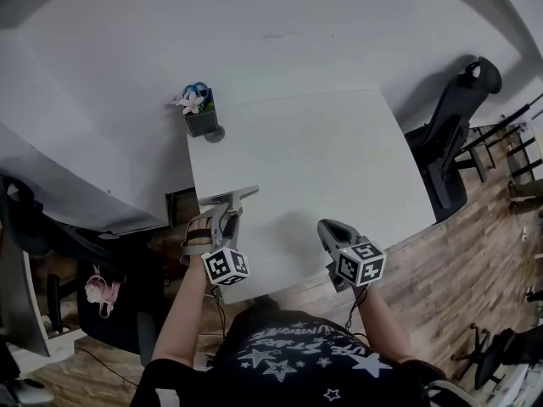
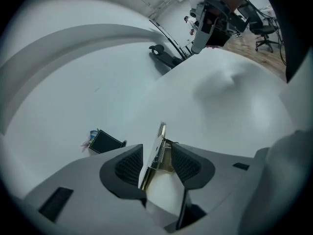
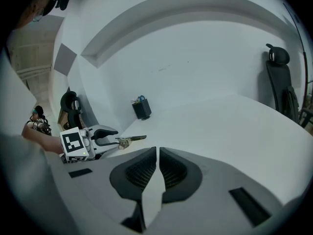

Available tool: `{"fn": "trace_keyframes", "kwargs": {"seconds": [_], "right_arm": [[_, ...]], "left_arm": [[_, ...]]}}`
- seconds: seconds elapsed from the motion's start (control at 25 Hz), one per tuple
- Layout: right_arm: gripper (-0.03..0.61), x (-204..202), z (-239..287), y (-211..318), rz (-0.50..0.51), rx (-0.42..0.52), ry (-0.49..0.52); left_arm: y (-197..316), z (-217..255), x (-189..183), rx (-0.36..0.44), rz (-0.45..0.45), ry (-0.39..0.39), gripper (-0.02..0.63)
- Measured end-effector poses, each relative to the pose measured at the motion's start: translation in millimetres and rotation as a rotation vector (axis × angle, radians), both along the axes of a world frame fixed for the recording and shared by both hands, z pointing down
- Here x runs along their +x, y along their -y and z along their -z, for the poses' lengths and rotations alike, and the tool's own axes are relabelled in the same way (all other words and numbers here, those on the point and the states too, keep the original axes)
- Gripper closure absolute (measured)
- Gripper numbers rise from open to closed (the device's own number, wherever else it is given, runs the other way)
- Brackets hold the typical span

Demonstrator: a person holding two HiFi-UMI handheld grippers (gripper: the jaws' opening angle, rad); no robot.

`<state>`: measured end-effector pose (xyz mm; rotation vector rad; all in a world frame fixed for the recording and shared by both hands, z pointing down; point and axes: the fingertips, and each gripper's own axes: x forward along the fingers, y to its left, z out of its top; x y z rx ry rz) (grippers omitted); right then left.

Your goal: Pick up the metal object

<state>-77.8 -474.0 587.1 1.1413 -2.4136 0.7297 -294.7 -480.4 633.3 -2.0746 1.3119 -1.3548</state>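
The metal object, a flat sprung clip-like piece, lies at the near left edge of the white table. My left gripper stands open around it. In the left gripper view the clip rises on edge between the dark ribbed pads, leaning toward the left one, and the left gripper does not squeeze it. The right gripper view shows the clip jutting from the left gripper. My right gripper hangs over the table's front edge, shut and empty.
A black pen holder with a flower and blue scissors stands at the table's far left corner. A black office chair sits to the right of the table. White wall runs behind; wooden floor lies to the right.
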Motion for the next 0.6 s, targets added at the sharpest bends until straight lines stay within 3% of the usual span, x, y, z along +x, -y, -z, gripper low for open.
{"fn": "trace_keyframes", "kwargs": {"seconds": [0.44, 0.6], "right_arm": [[0.528, 8, -3, -15, -0.003, -0.003, -0.027], [0.528, 16, -5, -19, -0.018, -0.006, -0.025]], "left_arm": [[9, -12, -3, 0.017, 0.011, 0.107, 0.506], [11, -11, -4, 0.052, -0.017, 0.196, 0.561]]}}
